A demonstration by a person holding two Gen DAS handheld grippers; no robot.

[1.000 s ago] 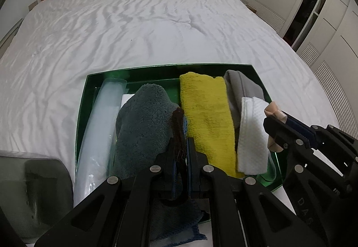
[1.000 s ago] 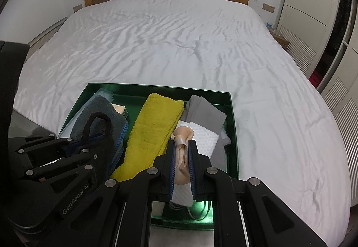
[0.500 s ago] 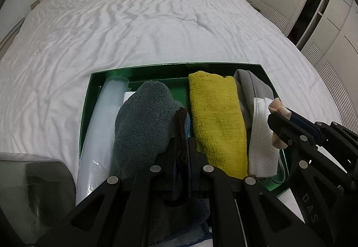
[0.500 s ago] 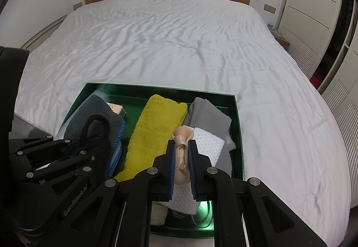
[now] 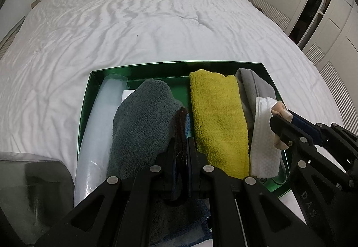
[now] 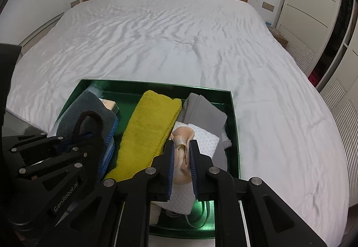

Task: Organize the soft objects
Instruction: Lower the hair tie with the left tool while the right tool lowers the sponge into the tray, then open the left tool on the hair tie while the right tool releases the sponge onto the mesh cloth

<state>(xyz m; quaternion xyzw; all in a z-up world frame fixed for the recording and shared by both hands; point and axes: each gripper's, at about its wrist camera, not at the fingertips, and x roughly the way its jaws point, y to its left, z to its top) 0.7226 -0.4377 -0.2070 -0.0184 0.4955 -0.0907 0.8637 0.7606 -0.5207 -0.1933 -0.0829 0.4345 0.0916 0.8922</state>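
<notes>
White-sheeted bed [image 6: 156, 45], green tray [image 6: 232, 126] seemingly near its foot

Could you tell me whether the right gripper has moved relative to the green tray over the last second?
Yes. The right gripper, shut on the beige scrunchie, now sits higher over the green tray, whose near rim shows below it.

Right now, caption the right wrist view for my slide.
Right gripper pinching a beige scrunchie above the green tray of folded cloths.

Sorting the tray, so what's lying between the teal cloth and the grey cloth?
The yellow towel, seen in both views, lies between the teal cloth and the grey cloth.
</notes>
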